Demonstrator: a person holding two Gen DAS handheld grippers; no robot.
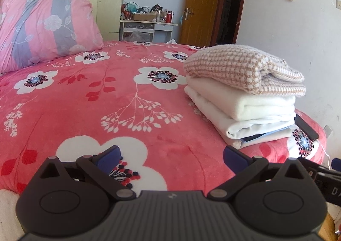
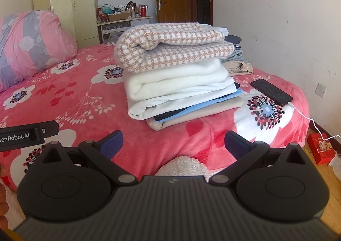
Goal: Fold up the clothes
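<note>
A stack of folded clothes [image 2: 179, 83] sits on the red flowered bedspread [image 2: 81, 96], with a beige houndstooth knit [image 2: 170, 47] on top and white garments [image 2: 177, 81] below. The stack also shows in the left wrist view [image 1: 243, 96], at the right. A few unfolded clothes [image 2: 236, 62] lie behind it near the wall. My left gripper [image 1: 171, 155] is open and empty over the bed's near edge. My right gripper [image 2: 173, 143] is open and empty, short of the stack. The left gripper's body [image 2: 25, 133] shows at the left of the right wrist view.
A black phone [image 2: 270, 92] on a white cable lies on the bed right of the stack. A pink and grey quilt [image 1: 42, 26] is rolled at the head. A cluttered white desk [image 1: 147, 26], wardrobe and wooden door stand behind. A red box [image 2: 320, 147] sits on the floor.
</note>
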